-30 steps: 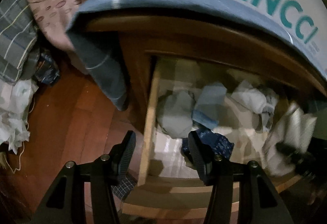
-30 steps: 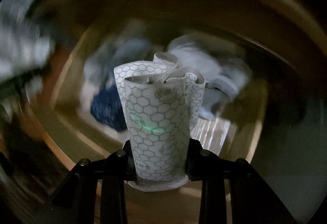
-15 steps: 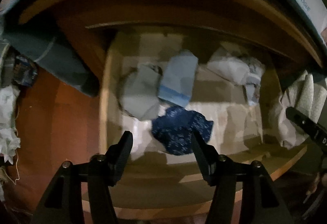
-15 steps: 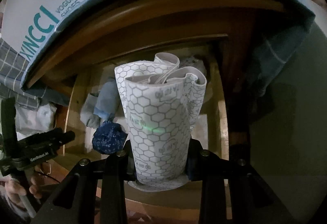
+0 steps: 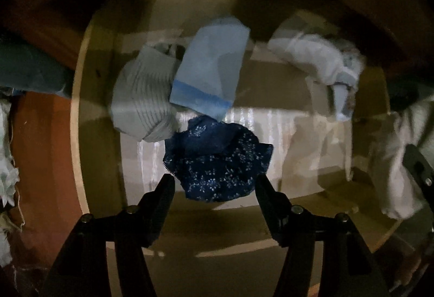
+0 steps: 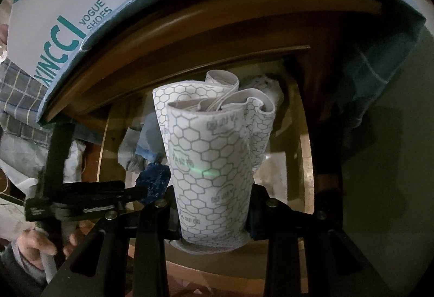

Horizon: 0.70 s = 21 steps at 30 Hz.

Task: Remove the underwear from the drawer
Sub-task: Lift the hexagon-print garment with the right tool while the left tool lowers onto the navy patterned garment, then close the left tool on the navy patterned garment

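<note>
Dim wooden furniture fills both views, with an open drawer (image 5: 325, 205) pulled out below a rounded top. Inside the drawer, four cloth items are seen: a navy floral underwear (image 5: 217, 161) bunched near the drawer's front, a pale blue folded piece (image 5: 211, 72) and a grey ribbed piece (image 5: 143, 102) behind it toward the drawer's back left, and a white bundle (image 5: 314, 61) at the drawer's back right.

The left gripper (image 5: 211, 186) is pointed straight down over the drawer, its jaws released and just widened, with the navy underwear showing between the tips but not yet pinched. The right gripper (image 6: 211, 205) is clenched on a rolled hexagon-print garment (image 6: 214, 161), held above the drawer's front.

The navy underwear is judged soft, light and limp; it should crumple when squeezed, so a pinch across the raised middle of the bunch seems best.

Compared with a second ago, the left gripper has been brought lower and further over the drawer, so the navy piece now appears larger and centred between the jaws.
</note>
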Available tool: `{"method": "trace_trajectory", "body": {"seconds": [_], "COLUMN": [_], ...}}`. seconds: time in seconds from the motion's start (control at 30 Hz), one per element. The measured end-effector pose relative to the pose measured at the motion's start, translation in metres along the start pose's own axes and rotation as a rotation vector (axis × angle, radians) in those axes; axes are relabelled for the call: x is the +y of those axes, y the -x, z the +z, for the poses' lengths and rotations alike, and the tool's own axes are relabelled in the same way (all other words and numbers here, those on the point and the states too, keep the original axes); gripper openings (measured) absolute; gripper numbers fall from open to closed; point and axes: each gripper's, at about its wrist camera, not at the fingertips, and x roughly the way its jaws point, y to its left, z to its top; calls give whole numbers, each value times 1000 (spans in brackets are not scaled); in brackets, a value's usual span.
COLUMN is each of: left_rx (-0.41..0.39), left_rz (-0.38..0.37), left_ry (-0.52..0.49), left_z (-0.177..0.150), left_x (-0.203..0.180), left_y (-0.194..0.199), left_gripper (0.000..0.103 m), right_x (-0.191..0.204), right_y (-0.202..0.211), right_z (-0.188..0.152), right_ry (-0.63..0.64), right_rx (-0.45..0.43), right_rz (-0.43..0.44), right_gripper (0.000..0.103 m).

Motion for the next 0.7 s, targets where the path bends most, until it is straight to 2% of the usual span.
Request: {"method": "trace_trajectory", "body": {"seconds": [0.1, 0.17, 0.23, 0.57, 0.7], "left_rx": [37, 89, 122, 281, 310], "left_rz": [10, 9, -1, -4, 9], "left_ry": [-15, -38, -43, 31, 31], "left_z": [5, 9, 13, 31, 39], "left_x": [-5, -10, -13, -15, -16], "left_y": [-8, -16, -22, -49, -56], "left_gripper": [63, 63, 63, 63, 63], "right_x": [-5, -5, -4, 7, 10], "right_y": [3, -1, -3, -6, -9], "right_z": [1, 1, 1, 2, 0], "right_ry": [-6, -10, -20, 17, 28], "right_rx": [-6, 3, 14, 22, 28], "right_rz": [-11, -25, -10, 7, 5], "right_gripper": [30, 30, 30, 30, 30]}}
